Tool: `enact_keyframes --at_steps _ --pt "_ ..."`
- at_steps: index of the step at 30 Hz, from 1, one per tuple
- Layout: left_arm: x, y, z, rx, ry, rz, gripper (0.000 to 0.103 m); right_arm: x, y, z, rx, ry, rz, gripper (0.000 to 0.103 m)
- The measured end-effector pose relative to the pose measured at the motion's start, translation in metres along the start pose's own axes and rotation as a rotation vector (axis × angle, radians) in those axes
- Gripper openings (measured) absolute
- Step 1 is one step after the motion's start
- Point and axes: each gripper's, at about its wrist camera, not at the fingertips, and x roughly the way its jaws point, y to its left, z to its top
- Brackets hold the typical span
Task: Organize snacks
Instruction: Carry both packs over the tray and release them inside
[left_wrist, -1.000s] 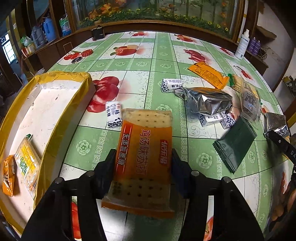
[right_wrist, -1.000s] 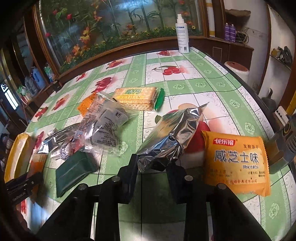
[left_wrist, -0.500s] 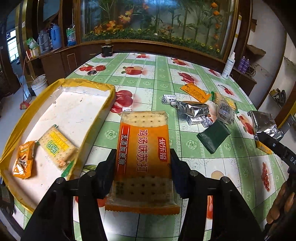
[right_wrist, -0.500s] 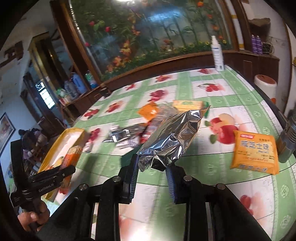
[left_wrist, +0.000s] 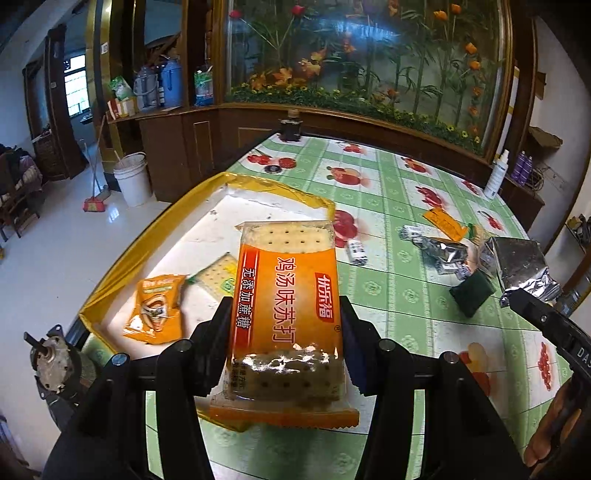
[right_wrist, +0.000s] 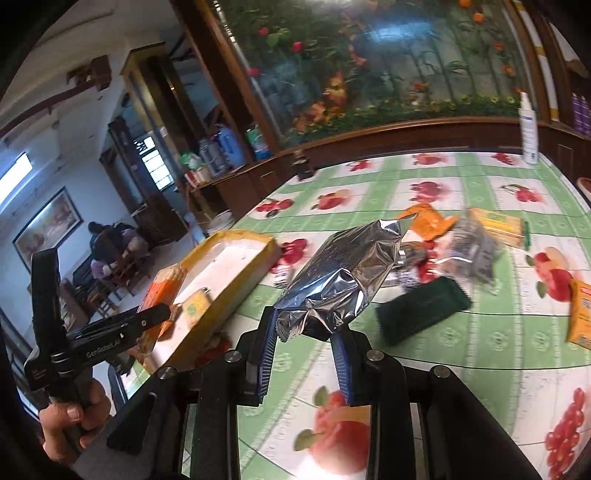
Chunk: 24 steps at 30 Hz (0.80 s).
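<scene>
My left gripper (left_wrist: 286, 332) is shut on an orange cracker pack (left_wrist: 286, 295) and holds it in the air over the near end of the yellow-rimmed tray (left_wrist: 155, 243). In the tray lie a small orange snack bag (left_wrist: 157, 306) and a yellow-green cracker pack (left_wrist: 218, 275). My right gripper (right_wrist: 304, 328) is shut on the crumpled end of a silver foil bag (right_wrist: 340, 284), lifted above the table to the right of the tray (right_wrist: 236, 291). The left gripper (right_wrist: 147, 317) with its orange pack shows at the left of the right wrist view.
Loose snacks lie on the green fruit-print tablecloth (left_wrist: 388, 295): a dark green packet (right_wrist: 421, 310), an orange packet (right_wrist: 428, 221), a yellow cracker pack (right_wrist: 498, 225), a silver packet (left_wrist: 443, 251). A white bottle (right_wrist: 528, 129) stands at the far edge. A metal motor (left_wrist: 55, 358) sits left of the tray.
Both grippers have risen and swung left toward the tray with their packs. The orange pack now hangs over the tray's near end; the foil bag has left the orange packet behind.
</scene>
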Motion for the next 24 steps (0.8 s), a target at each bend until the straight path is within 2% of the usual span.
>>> enact_keyframes --at_steps 11,24 --pt "0.012 0.053 -0.006 -0.082 0.011 0.078 0.052 0.042 0.057 0.002 -0.098 0.055 0.120 0.029" --pt "0.021 0.071 -0.007 -0.094 0.018 0.121 0.052 0.100 0.113 0.006 -0.186 0.127 0.206 0.029"
